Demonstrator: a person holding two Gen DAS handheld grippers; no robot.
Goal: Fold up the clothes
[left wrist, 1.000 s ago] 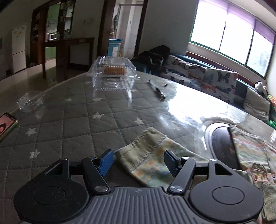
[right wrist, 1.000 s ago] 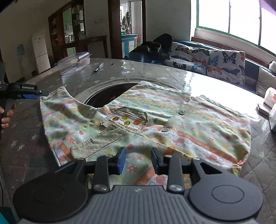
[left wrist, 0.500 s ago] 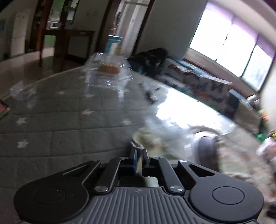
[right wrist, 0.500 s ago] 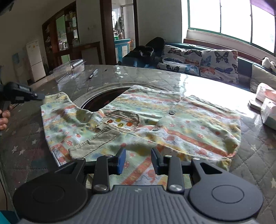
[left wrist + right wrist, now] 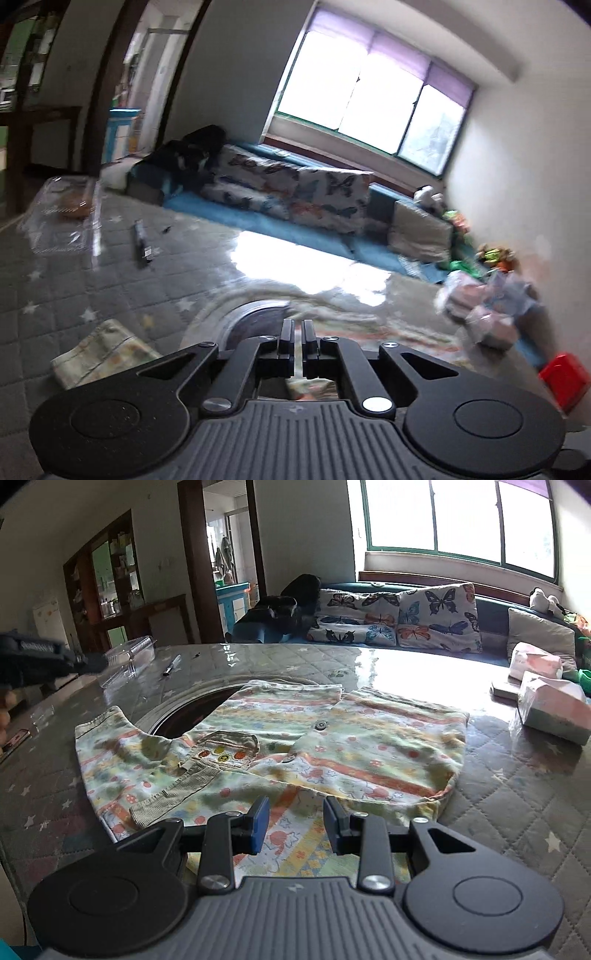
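A child's patterned shirt [image 5: 280, 746] with a chest pocket lies spread on the quilted table. My right gripper [image 5: 295, 823] is open and empty, hovering over the shirt's near hem. My left gripper [image 5: 297, 341] has its jaws closed with only a narrow gap; a bit of patterned cloth [image 5: 310, 387] shows under them, but I cannot tell whether it is pinched. The shirt's sleeve [image 5: 99, 350] lies on the table to the lower left of that gripper. In the right wrist view the left gripper [image 5: 37, 657] appears blurred at the far left, above the table.
A clear plastic food box [image 5: 62, 218] and a pen [image 5: 140, 243] lie on the far side of the table. A dark round inset [image 5: 192, 709] sits under the shirt's top. Tissue packs [image 5: 550, 705] stand at the right. A phone [image 5: 14, 738] lies at the left edge.
My left gripper closed from open at the sleeve edge, then lifted and swung right, its view now tilted and blurred. My right gripper pulled back slightly and stayed open.
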